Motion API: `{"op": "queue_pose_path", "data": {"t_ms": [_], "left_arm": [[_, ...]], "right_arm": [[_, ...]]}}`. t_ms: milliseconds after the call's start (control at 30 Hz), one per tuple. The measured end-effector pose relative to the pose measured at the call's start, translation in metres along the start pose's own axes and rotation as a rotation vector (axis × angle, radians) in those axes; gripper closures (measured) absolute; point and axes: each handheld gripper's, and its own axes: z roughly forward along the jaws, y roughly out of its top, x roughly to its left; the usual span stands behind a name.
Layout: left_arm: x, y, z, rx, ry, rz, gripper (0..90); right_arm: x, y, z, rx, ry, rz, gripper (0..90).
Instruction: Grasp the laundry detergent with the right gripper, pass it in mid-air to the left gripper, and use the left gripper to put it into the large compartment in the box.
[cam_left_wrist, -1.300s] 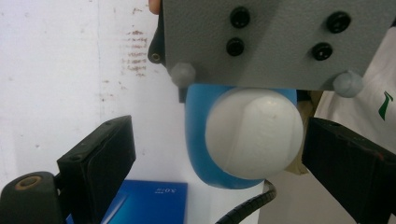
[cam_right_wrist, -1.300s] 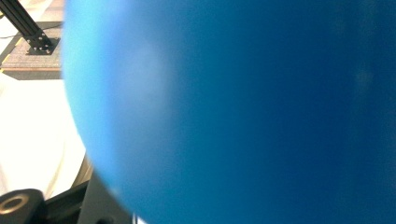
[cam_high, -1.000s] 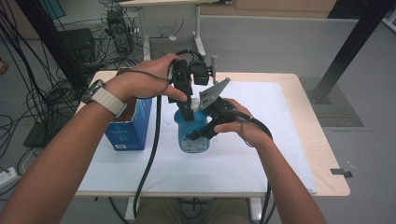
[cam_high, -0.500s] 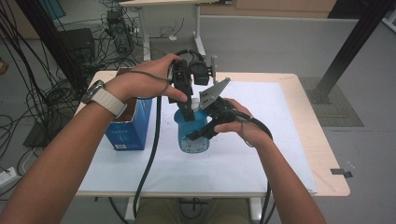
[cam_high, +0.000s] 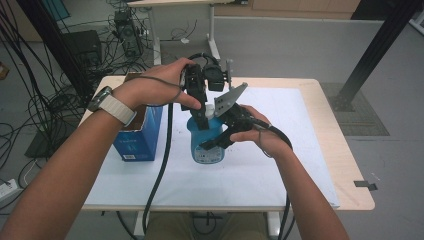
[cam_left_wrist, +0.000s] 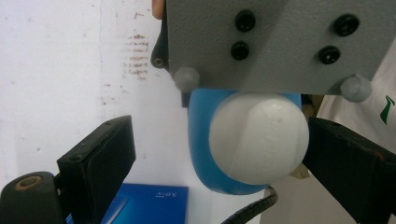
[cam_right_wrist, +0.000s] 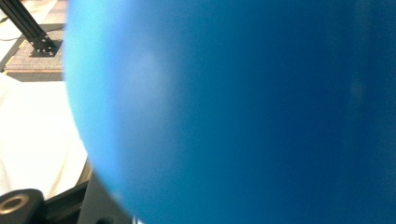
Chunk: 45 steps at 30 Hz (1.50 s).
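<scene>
Print is seen in two places; almost none of it can be read.

On the blue box (cam_left_wrist: 147, 205), in the left gripper view, small pale characters are printed near its top edge, too small to be made out with certainty. On the blue bottle (cam_high: 206, 145), in the high view, a pale label patch is seen low on its front, its print illegible.

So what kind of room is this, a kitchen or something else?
Most likely a lab or workshop: bundles of black cables on the grey floor, a black metal frame post, and a plain wooden table under a white sheet.
</scene>
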Motion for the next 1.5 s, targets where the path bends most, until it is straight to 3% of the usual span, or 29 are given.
{"op": "queue_pose_path", "data": {"t_ms": [433,700,867,1133,1233,1267,1400,1500], "left_arm": [[0.002,0.000,0.002,-0.016,0.005,-0.004,9.8],[0.003,0.002,0.007,-0.031,-0.017,0.002,8.8],[0.003,0.001,0.011,-0.045,-0.037,0.007,9.8],[0.002,0.001,0.012,-0.048,-0.040,0.010,9.8],[0.002,0.000,0.013,-0.048,-0.043,0.009,9.8],[0.002,0.000,0.014,-0.046,-0.045,0.009,9.8],[0.003,-0.001,0.017,-0.036,-0.052,0.017,9.8],[0.003,-0.002,0.018,-0.033,-0.055,0.020,9.9]], "right_arm": [[0.000,0.001,0.000,-0.001,-0.001,0.010,43.8],[0.000,0.002,0.000,-0.008,-0.007,-0.004,43.9],[0.003,0.003,-0.002,-0.022,0.019,0.009,43.8],[0.006,0.005,-0.004,-0.007,0.023,0.043,43.9],[0.005,0.005,-0.003,-0.006,0.024,0.042,43.9],[0.003,0.005,-0.002,-0.031,0.013,0.006,43.9],[0.002,0.005,-0.003,-0.033,0.000,0.000,43.9],[0.003,0.006,-0.004,-0.042,0.019,0.010,43.8]]}}
